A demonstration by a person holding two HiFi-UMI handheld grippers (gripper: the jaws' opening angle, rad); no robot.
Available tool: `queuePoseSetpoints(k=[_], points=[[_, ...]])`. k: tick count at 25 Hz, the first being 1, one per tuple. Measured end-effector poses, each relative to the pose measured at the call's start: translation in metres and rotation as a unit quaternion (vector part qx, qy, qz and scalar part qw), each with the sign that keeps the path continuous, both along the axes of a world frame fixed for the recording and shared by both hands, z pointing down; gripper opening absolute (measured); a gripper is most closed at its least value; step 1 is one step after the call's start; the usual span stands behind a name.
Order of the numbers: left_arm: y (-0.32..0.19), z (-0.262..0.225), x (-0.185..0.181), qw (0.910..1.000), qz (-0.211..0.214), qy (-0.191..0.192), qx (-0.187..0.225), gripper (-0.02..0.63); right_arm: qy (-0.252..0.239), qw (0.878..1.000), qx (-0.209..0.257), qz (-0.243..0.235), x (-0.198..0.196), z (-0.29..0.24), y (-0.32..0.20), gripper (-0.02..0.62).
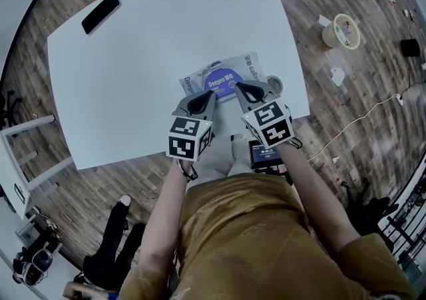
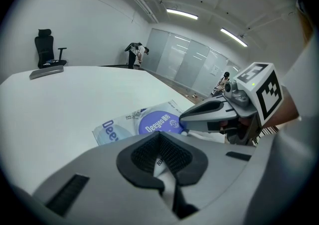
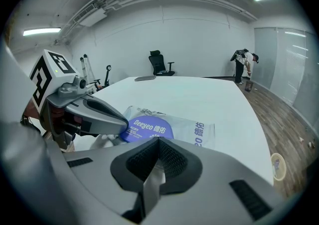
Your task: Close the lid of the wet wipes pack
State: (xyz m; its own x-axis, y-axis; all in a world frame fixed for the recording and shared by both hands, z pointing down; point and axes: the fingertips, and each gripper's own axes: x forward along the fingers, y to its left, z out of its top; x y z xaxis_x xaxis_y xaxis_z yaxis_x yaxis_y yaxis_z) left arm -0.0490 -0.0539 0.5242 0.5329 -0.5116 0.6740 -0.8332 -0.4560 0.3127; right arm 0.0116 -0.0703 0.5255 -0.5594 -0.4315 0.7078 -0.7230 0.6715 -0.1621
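Both tools have their jaws pressed together and empty, the left tool [image 1: 204, 98] and right tool [image 1: 243, 88] tipped at opposite edges of the round purple plastic lid [image 1: 223, 83] on the silvery wet wipes pack [image 1: 251, 66], near the white counter's [image 1: 166, 32] front edge. The lid looks nearly flat, so sealing it probably calls for firm, straight-down pressure around its rim without sliding the pack.

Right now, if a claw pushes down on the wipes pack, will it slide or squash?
Likely squashes slightly: the wipes pack is a soft film pouch. Its purple lid looks stiffer. It may slide on the smooth table. Lying flat, it shouldn't tip.
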Motion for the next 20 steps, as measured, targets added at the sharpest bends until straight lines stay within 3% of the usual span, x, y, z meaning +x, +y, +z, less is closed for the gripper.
queuePoseSetpoints(k=[20], points=[[-0.0058,0.0031,0.0014,0.9999,-0.005,0.009,0.0,0.0,-0.009,1.0,0.009,-0.013,-0.0007,0.0025,-0.0009,0.008]])
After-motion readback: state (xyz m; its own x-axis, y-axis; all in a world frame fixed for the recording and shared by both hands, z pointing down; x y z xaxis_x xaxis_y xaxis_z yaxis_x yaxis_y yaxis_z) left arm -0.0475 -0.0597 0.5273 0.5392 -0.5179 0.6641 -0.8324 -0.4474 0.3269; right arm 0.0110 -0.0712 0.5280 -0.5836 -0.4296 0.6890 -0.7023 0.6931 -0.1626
